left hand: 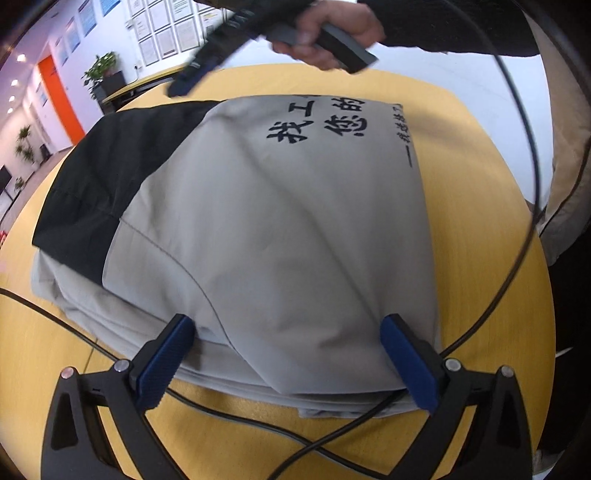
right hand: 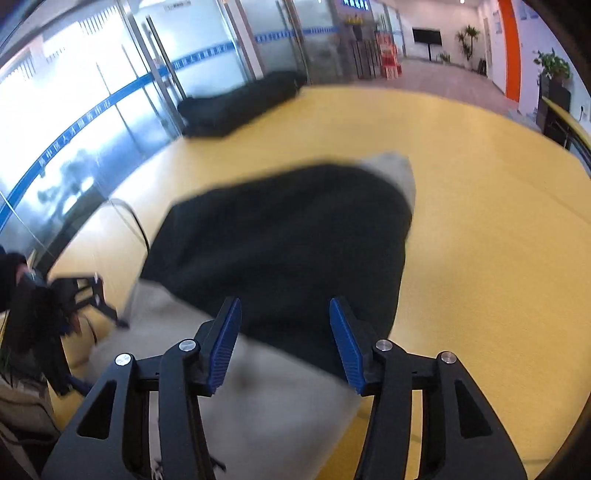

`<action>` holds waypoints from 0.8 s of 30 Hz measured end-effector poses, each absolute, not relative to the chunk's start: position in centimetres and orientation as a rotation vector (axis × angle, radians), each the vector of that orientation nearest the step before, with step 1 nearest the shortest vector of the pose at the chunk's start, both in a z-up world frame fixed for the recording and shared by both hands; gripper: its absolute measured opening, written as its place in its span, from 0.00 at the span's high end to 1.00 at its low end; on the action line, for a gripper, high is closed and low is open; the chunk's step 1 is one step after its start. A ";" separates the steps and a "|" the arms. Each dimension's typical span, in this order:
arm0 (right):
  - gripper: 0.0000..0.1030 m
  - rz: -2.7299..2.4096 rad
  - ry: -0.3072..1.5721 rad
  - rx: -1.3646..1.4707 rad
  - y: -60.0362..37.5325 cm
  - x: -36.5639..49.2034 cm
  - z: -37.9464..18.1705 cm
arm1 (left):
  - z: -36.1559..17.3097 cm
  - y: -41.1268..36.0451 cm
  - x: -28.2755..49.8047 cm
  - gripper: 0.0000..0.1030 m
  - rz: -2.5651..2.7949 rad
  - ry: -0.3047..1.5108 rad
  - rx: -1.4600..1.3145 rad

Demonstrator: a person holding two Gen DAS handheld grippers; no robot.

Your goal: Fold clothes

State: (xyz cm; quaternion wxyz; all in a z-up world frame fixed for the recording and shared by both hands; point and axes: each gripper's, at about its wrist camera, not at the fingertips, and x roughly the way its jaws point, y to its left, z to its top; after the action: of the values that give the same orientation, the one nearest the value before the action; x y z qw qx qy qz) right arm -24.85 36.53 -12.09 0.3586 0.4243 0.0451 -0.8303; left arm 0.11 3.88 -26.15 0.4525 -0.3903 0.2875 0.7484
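Observation:
A grey garment (left hand: 280, 221) with black printed characters and a black panel (left hand: 110, 177) lies folded on the yellow table (left hand: 472, 140). My left gripper (left hand: 287, 321) is low over its near edge. Its blue pads (left hand: 166, 362) stand wide apart on either side of the fabric, open and gripping nothing. A hand (left hand: 332, 33) holds my right gripper (left hand: 181, 86), blurred, above the garment's far side. In the right wrist view that gripper (right hand: 284, 306) hangs open over the black panel (right hand: 288, 251) and grey cloth (right hand: 280, 398), with nothing between its fingers.
Black cables (left hand: 258, 424) cross the table in front of the garment, and one arcs up the right side (left hand: 517, 221). A dark bundle (right hand: 240, 103) lies at the far table edge by a glass wall. The person's beige trousers (left hand: 569, 177) are at the right.

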 end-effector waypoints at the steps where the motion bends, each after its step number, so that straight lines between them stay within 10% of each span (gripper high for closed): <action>1: 0.51 -2.155 0.131 1.080 36.2 -25.9 -11.6 | -26.3 4.0 0.0 0.00 1.852 0.705 -0.968; 12: 0.42 -2.116 0.142 1.258 33.2 -34.9 -15.1 | -26.8 4.0 0.2 0.00 1.877 0.693 -0.996; 16: 0.63 -2.215 0.074 1.156 35.2 -36.6 -11.5 | -26.9 4.1 0.5 0.00 1.871 0.697 -0.990; 24: 0.54 -2.147 0.100 1.336 32.7 -41.6 -14.2 | -27.3 4.3 0.6 0.00 1.867 0.686 -0.990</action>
State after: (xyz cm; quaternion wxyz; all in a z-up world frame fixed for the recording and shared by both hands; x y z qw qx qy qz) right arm -41.64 32.68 -14.17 0.3006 0.5035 0.0378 -0.8091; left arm 0.62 4.32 -27.27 0.4437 -0.3993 0.2767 0.7531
